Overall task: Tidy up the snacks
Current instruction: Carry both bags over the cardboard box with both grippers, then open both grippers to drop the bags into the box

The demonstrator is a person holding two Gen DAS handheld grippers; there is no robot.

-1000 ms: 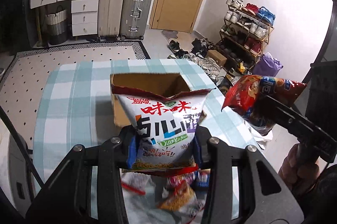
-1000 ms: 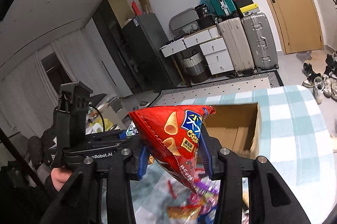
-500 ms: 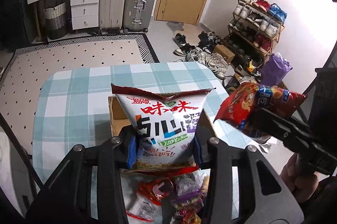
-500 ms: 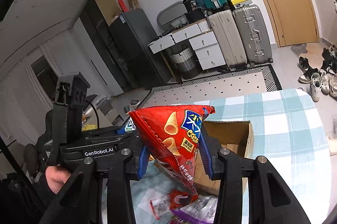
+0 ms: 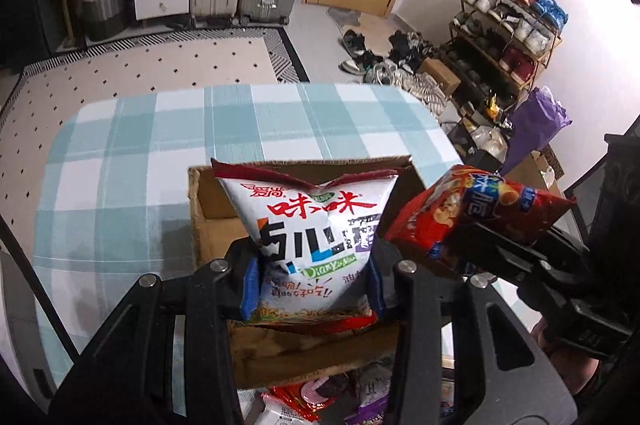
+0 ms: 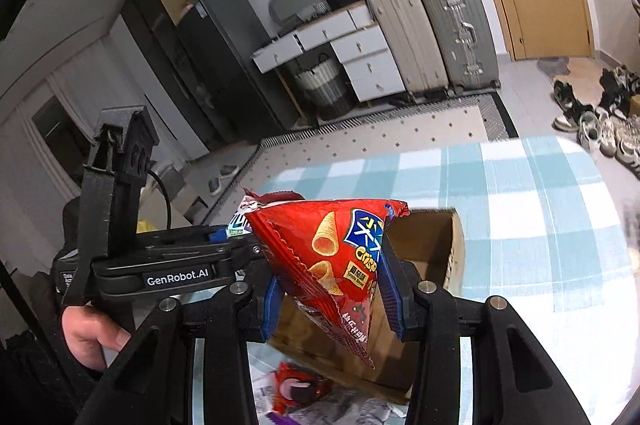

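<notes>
My left gripper [image 5: 312, 285] is shut on a white snack bag with red and black lettering [image 5: 312, 237], held upright above the open cardboard box [image 5: 208, 225]. My right gripper [image 6: 330, 291] is shut on a red corn-cone crisps bag [image 6: 328, 261], held above the same box [image 6: 436, 241]. In the left wrist view the red bag [image 5: 476, 217] and the right gripper [image 5: 448, 249] come in from the right, over the box's right side. In the right wrist view the left gripper [image 6: 236, 245] is at the left with the white bag's corner showing.
The box stands on a table with a blue and white checked cloth [image 5: 120, 161]. Several loose snack packets [image 5: 304, 397] lie on the table in front of the box, also in the right wrist view [image 6: 296, 385]. Suitcases, drawers and a shoe rack stand beyond the table.
Both grippers have risen and tilted downward, each still holding its bag. The box now shows lower and nearer under the bags, and more of the table shows.
</notes>
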